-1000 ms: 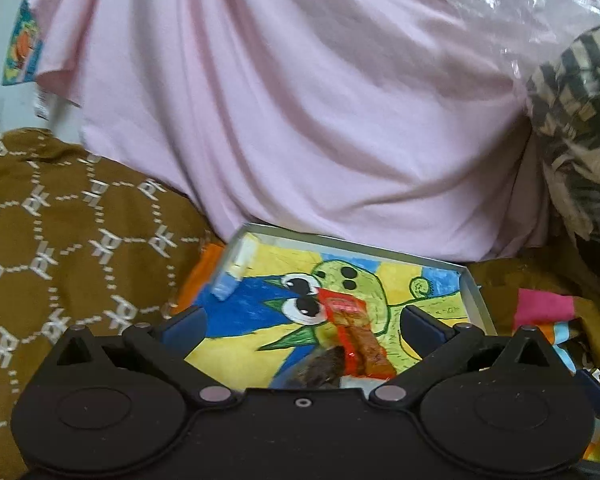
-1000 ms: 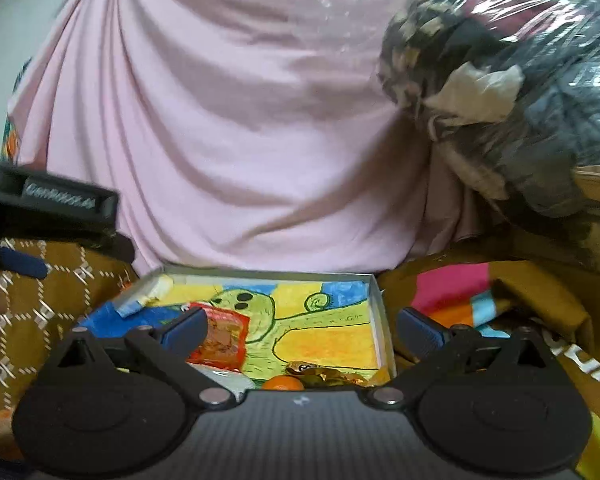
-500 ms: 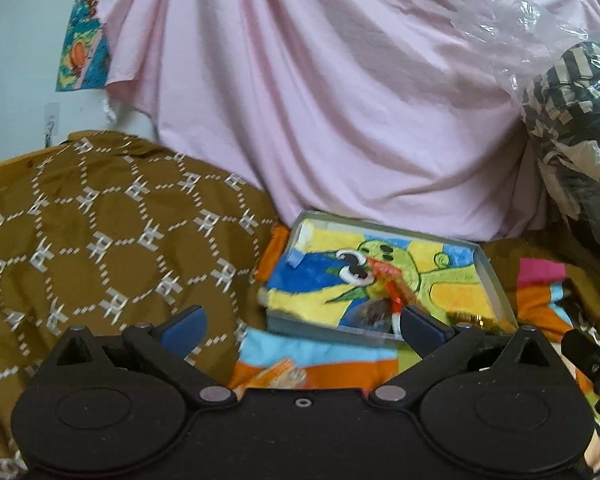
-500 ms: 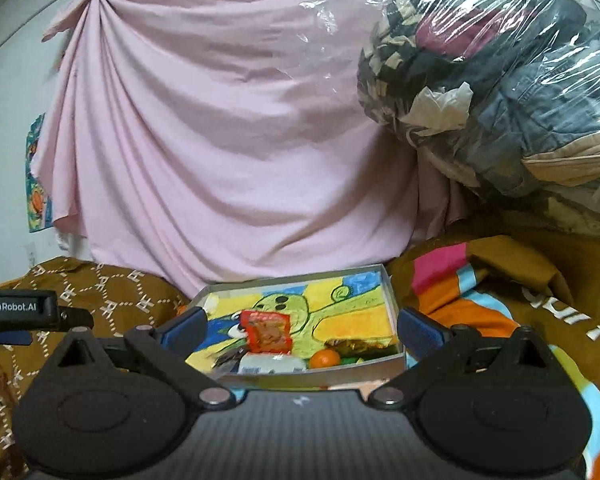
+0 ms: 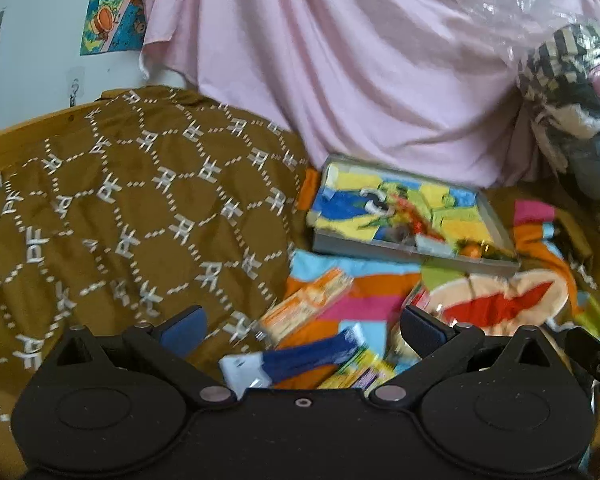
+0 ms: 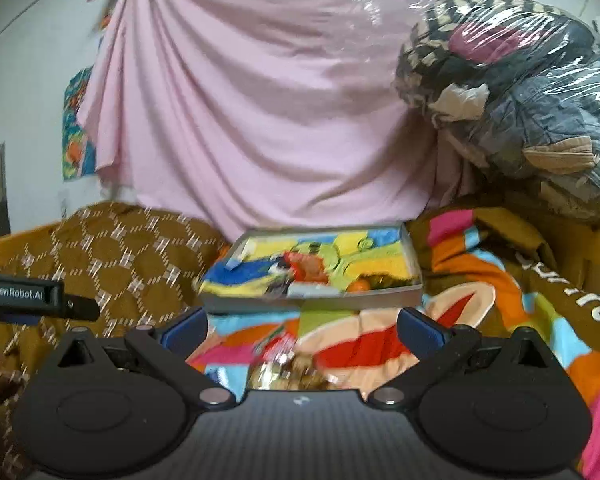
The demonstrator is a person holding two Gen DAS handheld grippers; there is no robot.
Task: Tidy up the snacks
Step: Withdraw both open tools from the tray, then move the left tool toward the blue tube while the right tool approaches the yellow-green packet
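A shallow grey box (image 5: 412,249) with a bright cartoon lining lies on the bed and holds several snack packets, among them a red one (image 6: 306,268) and a small orange one (image 6: 358,285); it also shows in the right wrist view (image 6: 312,301). Loose snacks lie nearer on the colourful blanket: an orange packet (image 5: 306,306), a blue and white packet (image 5: 296,362) and a yellow packet (image 5: 358,368). My left gripper (image 5: 302,326) is open and empty above these. My right gripper (image 6: 302,326) is open and empty above shiny wrapped snacks (image 6: 288,370).
A brown patterned quilt (image 5: 132,216) covers the left of the bed. A pink sheet (image 6: 268,112) hangs behind the box. A plastic-wrapped bundle of clothes (image 6: 516,92) sits at the right. The left gripper's body (image 6: 24,292) shows at the right wrist view's left edge.
Both grippers have pulled back and away from the box, which now looks smaller and farther. Loose snacks on the blanket have come into view below the fingers. Both stay open.
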